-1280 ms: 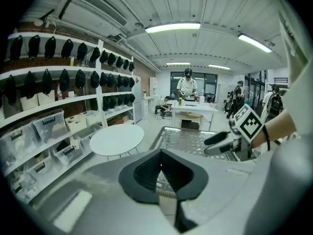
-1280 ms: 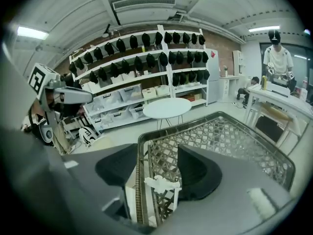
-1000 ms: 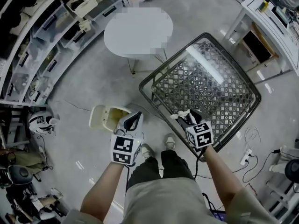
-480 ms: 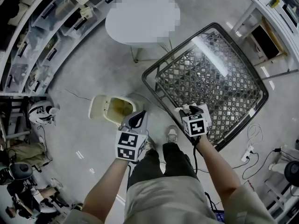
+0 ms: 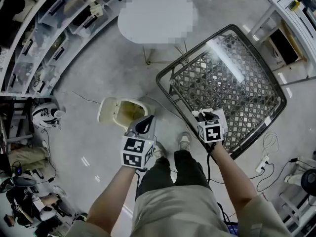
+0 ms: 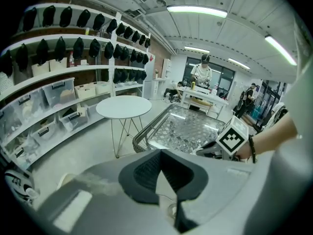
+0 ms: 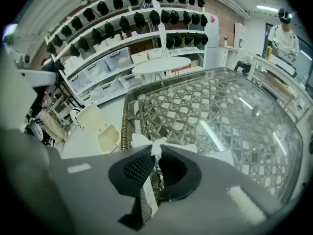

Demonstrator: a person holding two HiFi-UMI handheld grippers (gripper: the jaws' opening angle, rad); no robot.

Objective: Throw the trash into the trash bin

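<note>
Cream plastic trash bin [image 5: 121,113], lid flipped open, stands on the grey floor [image 5: 94,78] at left. Next the left claw [image 5: 146,118]: tips pressed together, nothing between them, just right of the bin in the head view. Further right the right claw [image 7: 156,156]: jaws closing, pads already pinching a crumpled white paper wad [image 7: 156,147] at the tips. Wad is at the near edge of the glass-topped wicker worktop [image 5: 232,78], apart from the bin.
</note>
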